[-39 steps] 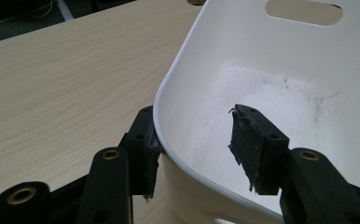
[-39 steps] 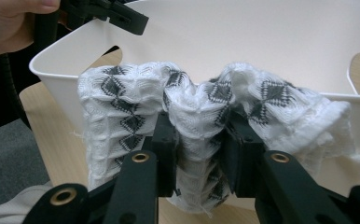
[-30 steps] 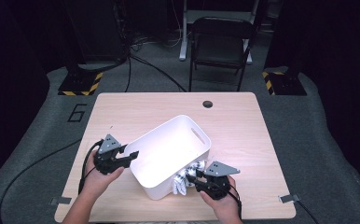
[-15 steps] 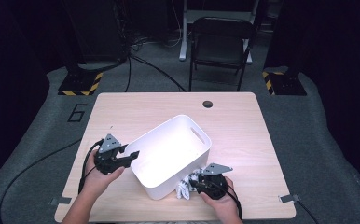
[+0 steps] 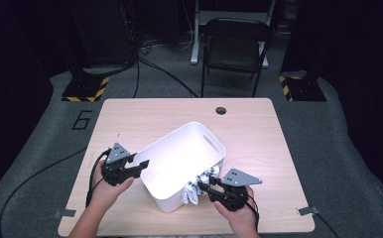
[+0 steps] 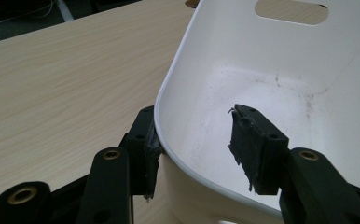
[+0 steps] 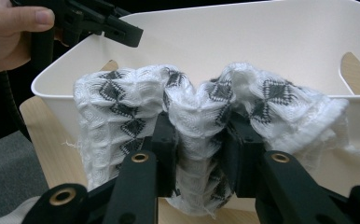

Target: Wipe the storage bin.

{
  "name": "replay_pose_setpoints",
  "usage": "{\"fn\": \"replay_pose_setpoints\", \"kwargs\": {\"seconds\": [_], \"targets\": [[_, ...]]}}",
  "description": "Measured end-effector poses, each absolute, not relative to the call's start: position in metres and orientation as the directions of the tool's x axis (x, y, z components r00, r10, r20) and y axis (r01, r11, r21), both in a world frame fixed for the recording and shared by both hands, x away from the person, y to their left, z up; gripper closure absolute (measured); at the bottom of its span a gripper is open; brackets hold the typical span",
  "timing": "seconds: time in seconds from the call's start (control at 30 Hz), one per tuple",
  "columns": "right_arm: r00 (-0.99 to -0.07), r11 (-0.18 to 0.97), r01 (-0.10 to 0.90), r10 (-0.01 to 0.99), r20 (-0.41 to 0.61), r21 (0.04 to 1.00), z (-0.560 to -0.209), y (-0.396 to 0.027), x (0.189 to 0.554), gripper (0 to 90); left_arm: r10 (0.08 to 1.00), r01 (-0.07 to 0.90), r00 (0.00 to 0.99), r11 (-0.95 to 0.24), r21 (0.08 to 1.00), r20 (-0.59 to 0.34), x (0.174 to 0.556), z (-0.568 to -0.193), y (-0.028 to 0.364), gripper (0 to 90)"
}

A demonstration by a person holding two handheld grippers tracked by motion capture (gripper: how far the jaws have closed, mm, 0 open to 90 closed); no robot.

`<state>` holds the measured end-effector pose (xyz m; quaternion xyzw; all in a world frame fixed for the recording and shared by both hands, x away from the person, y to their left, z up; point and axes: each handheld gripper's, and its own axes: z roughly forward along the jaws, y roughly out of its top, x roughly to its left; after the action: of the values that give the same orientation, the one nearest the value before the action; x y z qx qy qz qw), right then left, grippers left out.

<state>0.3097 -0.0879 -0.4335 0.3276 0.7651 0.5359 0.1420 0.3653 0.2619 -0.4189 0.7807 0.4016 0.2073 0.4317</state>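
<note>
Right gripper (image 7: pixel 199 140) pinches my white patterned cloth (image 7: pixel 201 107) at the bin's (image 5: pixel 179 161) near rim, left gripper (image 6: pixel 199 149) wide astride its wall.

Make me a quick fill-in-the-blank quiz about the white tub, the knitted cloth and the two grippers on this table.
1. The right gripper is shut on the ____ cloth.
2. The left gripper straddles the tub's ____.
3. The tub is coloured ____.
4. Behind the table stands a black ____.

Missing words: knitted; rim; white; chair
</note>
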Motion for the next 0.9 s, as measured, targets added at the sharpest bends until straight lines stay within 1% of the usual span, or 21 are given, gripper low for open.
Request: {"fn": "replay_pose_setpoints", "kwargs": {"seconds": [0.17, 0.2, 0.23, 0.47, 0.53, 0.6, 0.73, 0.8, 0.9], "targets": [[-0.752, 0.231, 0.347, 0.648, 0.122, 0.909, -0.443, -0.085, 0.310, 68.0, 0.799, 0.441, 0.601, -0.312, 0.842, -0.018, 0.365, -0.419, 0.262, 52.8], [-0.752, 0.265, 0.350, 0.651, 0.101, 0.899, -0.452, -0.082, 0.311, 68.3, 0.794, 0.437, 0.608, -0.320, 0.840, -0.014, 0.365, -0.419, 0.263, 52.8], [-0.752, 0.269, 0.358, 0.651, 0.106, 0.894, -0.456, -0.081, 0.312, 68.4, 0.793, 0.438, 0.609, -0.320, 0.840, -0.015, 0.365, -0.419, 0.262, 52.8], [-0.725, 0.334, 0.478, 0.672, 0.151, 0.812, -0.490, -0.082, 0.327, 68.5, 0.796, 0.441, 0.605, -0.315, 0.841, -0.018, 0.365, -0.419, 0.262, 52.5], [-0.721, 0.377, 0.504, 0.679, 0.138, 0.777, -0.501, -0.079, 0.331, 68.2, 0.798, 0.442, 0.602, -0.313, 0.841, -0.019, 0.365, -0.419, 0.262, 52.4], [-0.722, 0.396, 0.508, 0.680, 0.128, 0.765, -0.506, -0.079, 0.332, 68.1, 0.801, 0.445, 0.598, -0.310, 0.840, -0.021, 0.365, -0.418, 0.262, 52.2], [-0.714, 0.379, 0.512, 0.687, 0.137, 0.771, -0.505, -0.078, 0.333, 67.8, 0.807, 0.449, 0.589, -0.300, 0.842, -0.026, 0.365, -0.419, 0.261, 51.7], [-0.712, 0.378, 0.502, 0.691, 0.124, 0.778, -0.501, -0.077, 0.331, 67.7, 0.806, 0.447, 0.592, -0.302, 0.842, -0.025, 0.365, -0.419, 0.261, 51.4], [-0.711, 0.333, 0.474, 0.690, 0.132, 0.815, -0.486, -0.076, 0.326, 67.7, 0.807, 0.445, 0.591, -0.301, 0.844, -0.023, 0.365, -0.419, 0.261, 51.1]]}}
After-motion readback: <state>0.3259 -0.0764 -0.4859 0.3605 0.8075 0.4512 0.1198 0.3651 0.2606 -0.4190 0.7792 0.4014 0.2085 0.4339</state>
